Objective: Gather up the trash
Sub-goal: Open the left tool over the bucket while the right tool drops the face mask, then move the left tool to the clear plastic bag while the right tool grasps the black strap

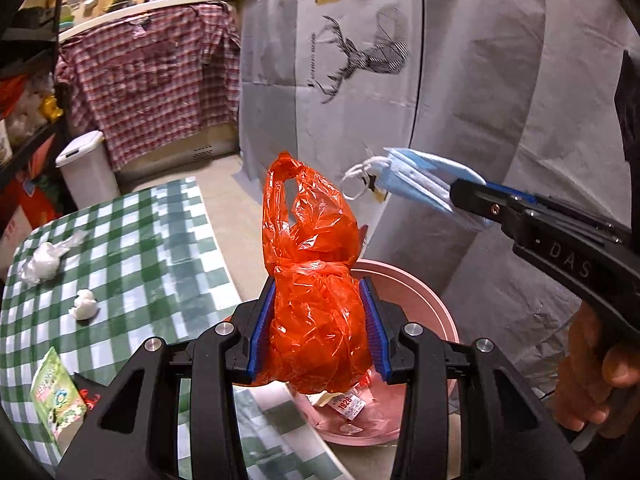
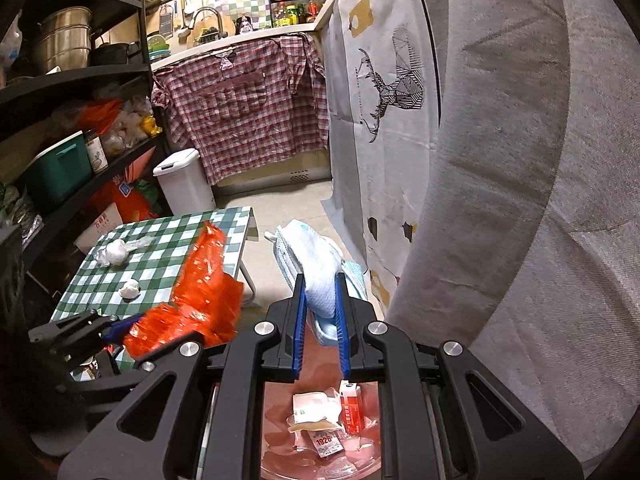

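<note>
My left gripper (image 1: pixel 319 300) is shut on a crumpled orange plastic bag (image 1: pixel 308 280), held above the pink bin (image 1: pixel 420 292). The same orange bag (image 2: pixel 204 300) shows at the left of the right wrist view, in the left gripper (image 2: pixel 120 330). My right gripper (image 2: pixel 320 304) is shut on a blue face mask (image 2: pixel 316 264), also over the pink bin (image 2: pixel 320 460), which holds wrappers and a small red carton (image 2: pixel 352 406). From the left wrist view the right gripper (image 1: pixel 456 200) holds the blue mask (image 1: pixel 416 176) at the upper right, ear loops dangling.
A low table with a green checked cloth (image 1: pixel 132 248) carries two white crumpled tissues (image 1: pixel 46 262) (image 1: pixel 84 304) and a green packet (image 1: pixel 58 396). A white lidded bin (image 2: pixel 184 186) stands on the floor behind. A grey deer-print sheet (image 1: pixel 460 100) hangs on the right, shelves (image 2: pixel 72 80) on the left.
</note>
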Demonstrator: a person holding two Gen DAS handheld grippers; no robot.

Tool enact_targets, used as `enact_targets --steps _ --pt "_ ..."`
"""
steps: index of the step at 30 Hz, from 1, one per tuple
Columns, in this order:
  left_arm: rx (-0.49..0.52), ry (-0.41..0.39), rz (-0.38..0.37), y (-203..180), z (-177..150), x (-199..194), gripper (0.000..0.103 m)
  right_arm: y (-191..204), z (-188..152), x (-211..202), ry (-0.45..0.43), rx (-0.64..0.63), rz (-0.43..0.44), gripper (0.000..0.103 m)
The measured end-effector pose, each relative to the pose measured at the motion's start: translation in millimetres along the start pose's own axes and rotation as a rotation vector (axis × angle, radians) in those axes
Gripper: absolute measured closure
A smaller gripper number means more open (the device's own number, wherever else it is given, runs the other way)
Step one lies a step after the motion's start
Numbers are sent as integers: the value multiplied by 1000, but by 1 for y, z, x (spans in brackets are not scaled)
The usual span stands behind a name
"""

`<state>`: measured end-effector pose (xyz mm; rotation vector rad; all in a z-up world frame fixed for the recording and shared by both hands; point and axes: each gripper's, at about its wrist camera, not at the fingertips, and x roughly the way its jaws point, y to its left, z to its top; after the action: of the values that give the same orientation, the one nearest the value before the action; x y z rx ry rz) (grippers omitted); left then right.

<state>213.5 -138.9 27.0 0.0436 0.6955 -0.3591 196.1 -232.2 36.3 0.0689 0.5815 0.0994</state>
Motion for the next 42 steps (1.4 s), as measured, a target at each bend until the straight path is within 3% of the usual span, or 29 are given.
enact_targets --steps 8,10,11,12,21,33,42 --pt "16 35 -15 -14 -2 16 60 -11 -2 6 19 12 -19 84" --pt "14 57 -28 -16 -2 20 51 -12 -2 8 28 17 -27 74" --pt "17 62 -22 -17 -1 21 46 -14 -3 9 31 22 -26 63" --pt "24 58 -7 -18 -1 20 39 -16 -3 9 31 25 -29 61" --pt "-7 18 22 1 2 5 39 -12 -2 4 3 23 -19 61" --pt "-76 -69 85 59 5 -43 56 21 -2 -2 -23 -44 42 62" --pt "-110 -93 170 116 -7 -74 65 62 -1 0 -30 -64 127 79"
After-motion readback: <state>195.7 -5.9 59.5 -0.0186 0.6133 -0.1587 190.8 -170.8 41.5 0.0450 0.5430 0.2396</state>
